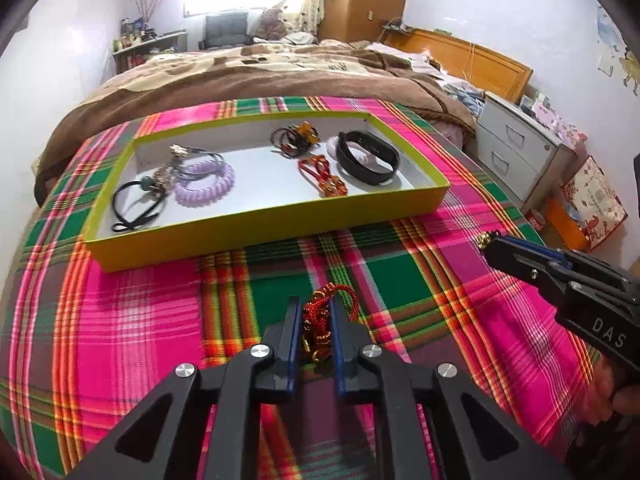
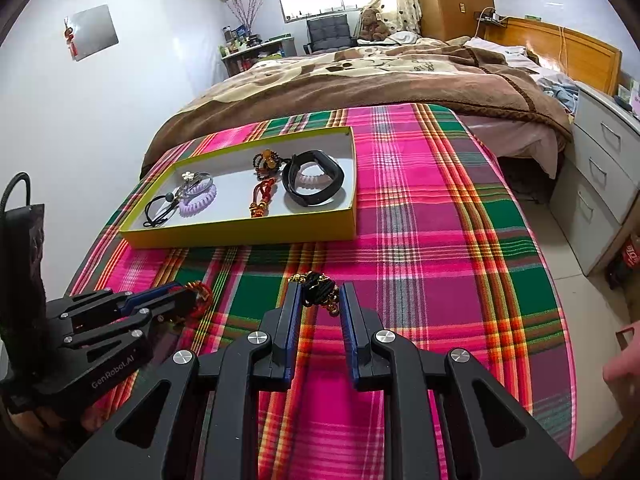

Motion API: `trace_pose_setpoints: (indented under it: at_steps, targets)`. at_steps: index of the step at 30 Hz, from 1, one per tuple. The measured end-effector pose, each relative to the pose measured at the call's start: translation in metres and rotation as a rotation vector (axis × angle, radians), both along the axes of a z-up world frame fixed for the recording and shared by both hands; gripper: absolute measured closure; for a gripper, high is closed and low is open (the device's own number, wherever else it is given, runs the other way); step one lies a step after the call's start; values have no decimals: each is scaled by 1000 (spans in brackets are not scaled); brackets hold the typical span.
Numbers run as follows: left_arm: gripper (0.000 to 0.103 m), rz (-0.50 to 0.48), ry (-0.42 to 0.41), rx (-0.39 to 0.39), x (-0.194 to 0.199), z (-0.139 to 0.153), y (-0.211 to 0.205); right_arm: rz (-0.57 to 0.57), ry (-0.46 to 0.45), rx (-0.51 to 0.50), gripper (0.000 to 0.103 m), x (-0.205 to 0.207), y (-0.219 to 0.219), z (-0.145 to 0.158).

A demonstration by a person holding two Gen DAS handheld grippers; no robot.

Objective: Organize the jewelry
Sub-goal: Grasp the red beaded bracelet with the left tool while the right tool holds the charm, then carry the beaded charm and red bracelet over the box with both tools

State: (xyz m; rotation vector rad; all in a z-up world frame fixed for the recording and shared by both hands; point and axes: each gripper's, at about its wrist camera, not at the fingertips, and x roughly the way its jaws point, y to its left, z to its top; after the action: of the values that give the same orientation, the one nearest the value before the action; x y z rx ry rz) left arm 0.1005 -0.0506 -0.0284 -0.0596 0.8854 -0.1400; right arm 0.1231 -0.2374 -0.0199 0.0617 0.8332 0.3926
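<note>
On plaid cloth (image 1: 120,320), pink, green and orange, spread over a table at the foot of a bed (image 1: 248,76) with brown blanket. Toward the far edge of the cloth, a shallow yellow-green tray (image 1: 256,236), white inside. Left part of tray: black cord hair tie (image 1: 132,208), lilac spiral hair tie (image 1: 205,184), small metal-trimmed pieces bunched just behind. Right part: dark bead bracelets with an amber piece (image 1: 294,138), red cord bracelet with amber beads (image 1: 322,176), black watch band (image 1: 368,158) lying over a pale spiral tie.

Left gripper (image 1: 316,320) near the cloth, angled down, jaws clenched on a red cord bracelet with gold beads (image 1: 320,328); cord squeezed between the blue pads (image 1: 295,344), a red loop poking out past the tips. Bracelet well short of the tray, on the near side. Whether it has left the cloth: cannot tell.

Right gripper (image 2: 320,300) off to the right, also angled down, jaws grasping a black cord piece with gold beads (image 2: 318,286); bundle pinched between the fingertips, gold bits showing on both sides. Also well short of the tray. Seen from the left wrist, only a gold tip (image 1: 486,239) visible at the end of the right gripper's fingers.

Part of a hand (image 2: 622,364) at the right edge of the right wrist view. Grey drawers (image 1: 516,152) beside the bed.
</note>
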Motion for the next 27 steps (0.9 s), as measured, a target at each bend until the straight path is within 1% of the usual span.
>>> trace_pose_setpoints:
  at_steps: [9,15,20,27]
  targets:
    - [90,40,-28,-12,-11,10,17,9,-17,-1,83,-10,8,6]
    - [90,62,-64,-34,-13,25,31,19,-44,7,83,-13,14,16]
    - [90,86,-97,-32,-7,41,47,30,-62,9,83,-8,25,24]
    - [90,119,-138,-35,13,63,72,40,-91,8,83,10,42,39]
